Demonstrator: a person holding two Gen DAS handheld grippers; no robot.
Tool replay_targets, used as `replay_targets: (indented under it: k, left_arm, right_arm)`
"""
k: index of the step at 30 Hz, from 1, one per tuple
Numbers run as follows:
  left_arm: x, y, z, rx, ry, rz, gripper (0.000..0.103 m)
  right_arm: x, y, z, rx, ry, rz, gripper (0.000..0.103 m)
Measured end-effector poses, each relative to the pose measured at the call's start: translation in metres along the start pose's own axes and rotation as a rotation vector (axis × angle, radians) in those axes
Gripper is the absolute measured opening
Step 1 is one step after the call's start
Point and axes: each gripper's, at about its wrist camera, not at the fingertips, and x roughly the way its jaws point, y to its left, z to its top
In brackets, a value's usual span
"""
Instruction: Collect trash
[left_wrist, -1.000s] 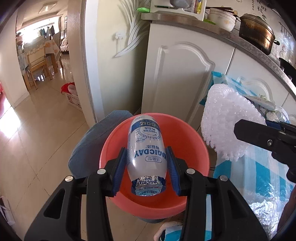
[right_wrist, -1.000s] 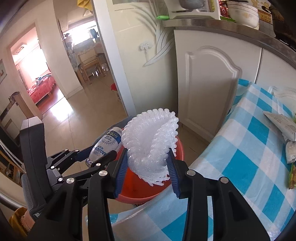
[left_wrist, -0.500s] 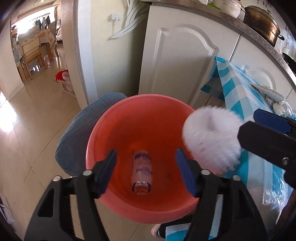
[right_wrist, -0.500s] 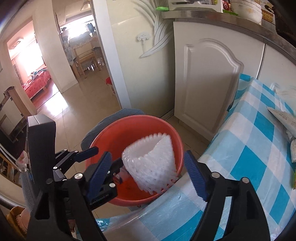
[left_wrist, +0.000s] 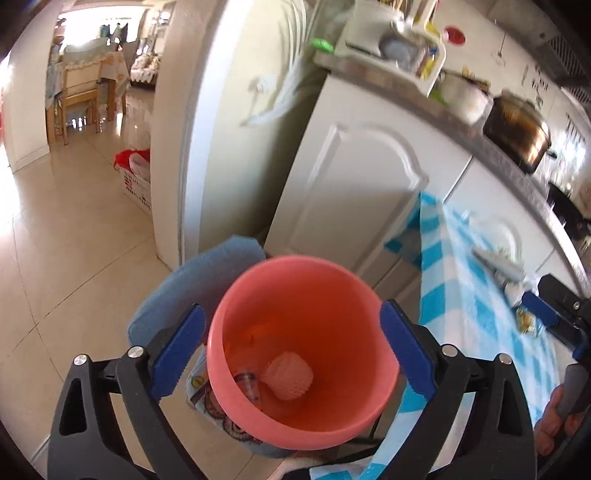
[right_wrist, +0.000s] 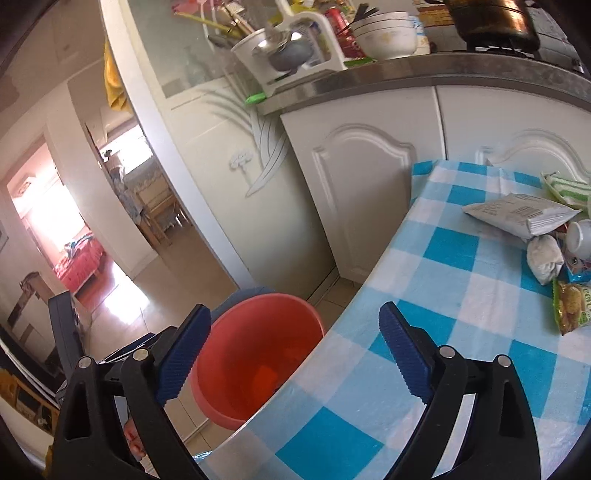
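Salmon-red bucket (left_wrist: 301, 336), round and deep; white ribbed foam net (left_wrist: 289, 376) at 6 o'clock inside. Left gripper (left_wrist: 291, 350), right gripper (right_wrist: 293, 356): just spread wide, empty.

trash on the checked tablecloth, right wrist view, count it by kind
snack packets: 3 (silver, green-striped, green noodle)
crumpled white wads: 1
small white cups: 1
total: 5, though the pile is cut off at the frame's right edge

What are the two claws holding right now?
Nothing. The left claw and the right claw have just been opening and are empty. The bottle and white foam net lie in the red bin.
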Motion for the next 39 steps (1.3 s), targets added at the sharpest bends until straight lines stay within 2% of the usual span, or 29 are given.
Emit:
replay_targets:
  k: [9,15,20,26,35,39]
  left_arm:
    - [-0.034,-0.025,0.01,-0.012,-0.08,-0.076,0.098]
    - [-0.041,-0.064,0.005,0.033,-0.008,-0.149,0.098]
    - [-0.039,-0.103,-0.003,0.126,0.074,-0.142,0.098]
    - [-0.038,-0.131,-0.012,0.158,0.134,-0.179,0.098]
    - [-0.038,-0.183,-0.01,0.119,0.199,-0.304,0.098]
    - [-0.029,-0.217,-0.002,0.084,0.25,-0.364,0.098]
  right_arm:
    - [-0.061,-0.071,0.005,0.162,-0.178,0.041,0.097]
    - [-0.11,-0.111,0.001,0.178,-0.326,0.022,0.098]
    - [-0.145,-0.154,0.0,0.244,-0.421,-0.004,0.098]
    - [-0.168,-0.215,-0.012,0.382,-0.429,0.027,0.098]
    - [-0.201,-0.295,-0.032,0.569,-0.478,0.104,0.098]
    - [-0.213,-0.321,-0.038,0.626,-0.488,0.097,0.098]
